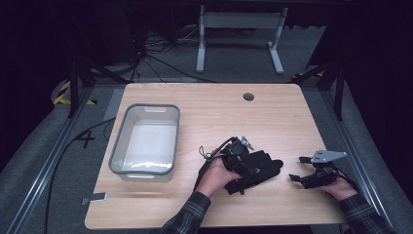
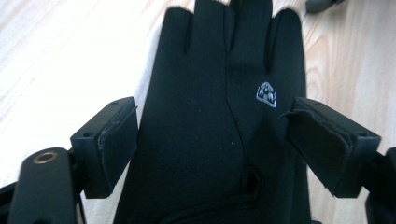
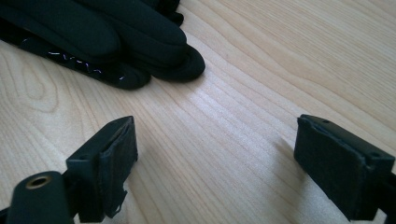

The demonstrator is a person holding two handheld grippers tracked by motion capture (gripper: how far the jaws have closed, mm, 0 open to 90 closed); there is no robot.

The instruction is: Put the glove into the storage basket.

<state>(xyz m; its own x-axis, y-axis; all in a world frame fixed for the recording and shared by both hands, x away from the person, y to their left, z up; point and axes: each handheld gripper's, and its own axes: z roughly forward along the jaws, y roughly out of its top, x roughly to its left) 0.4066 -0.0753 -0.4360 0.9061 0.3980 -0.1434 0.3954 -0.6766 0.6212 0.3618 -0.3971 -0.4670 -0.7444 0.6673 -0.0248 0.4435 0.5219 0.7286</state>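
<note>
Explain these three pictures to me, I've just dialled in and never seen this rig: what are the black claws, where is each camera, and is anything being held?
No robot arm here: a person at a wooden table holds a hand-operated two-jaw gripper in each hand. The high view looks down from above the person's side; forearms enter from the bottom. The left gripper is over a black glove near the table's middle, and the right gripper sits farther right. A grey plastic bin stands on the table's left part; I see nothing in it.

The other two pictures come from cameras riding on the grippers. The left gripper view shows its jaws spread on either side of the glove, which lies flat with a small white logo. Nothing is gripped. The right gripper view shows open jaws above bare wood, with the glove's fingertips ahead.
</note>
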